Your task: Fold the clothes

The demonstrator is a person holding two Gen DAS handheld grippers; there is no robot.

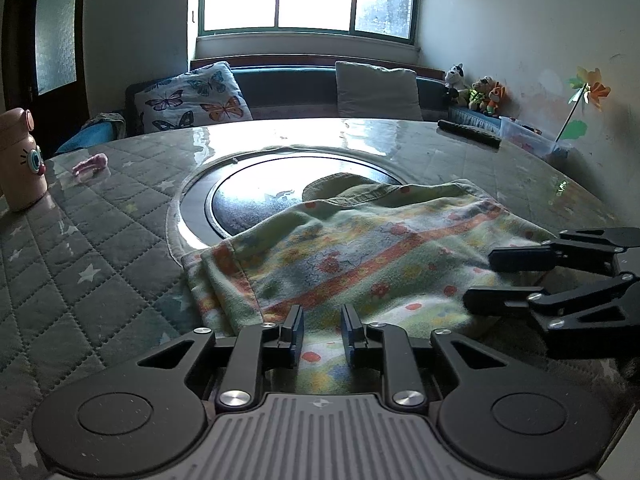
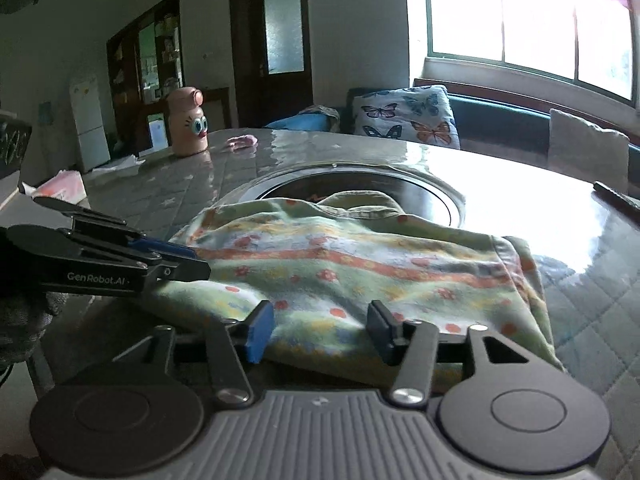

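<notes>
Your left gripper (image 1: 322, 330) and right gripper (image 2: 320, 330) both stand with fingers apart over the near edge of the flowered garment (image 1: 360, 248), perhaps a child's shirt, lying on the quilted table (image 1: 100, 248).

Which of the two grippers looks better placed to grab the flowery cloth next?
Probably the right gripper: its open jaws straddle the near edge of the garment. The left gripper hovers over the middle of the cloth, jaws narrower, no edge between them.

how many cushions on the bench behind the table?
2: the butterfly-print cushion at the left end of the window bench, and the plain pale cushion further right. The table edge may hide others.
</notes>
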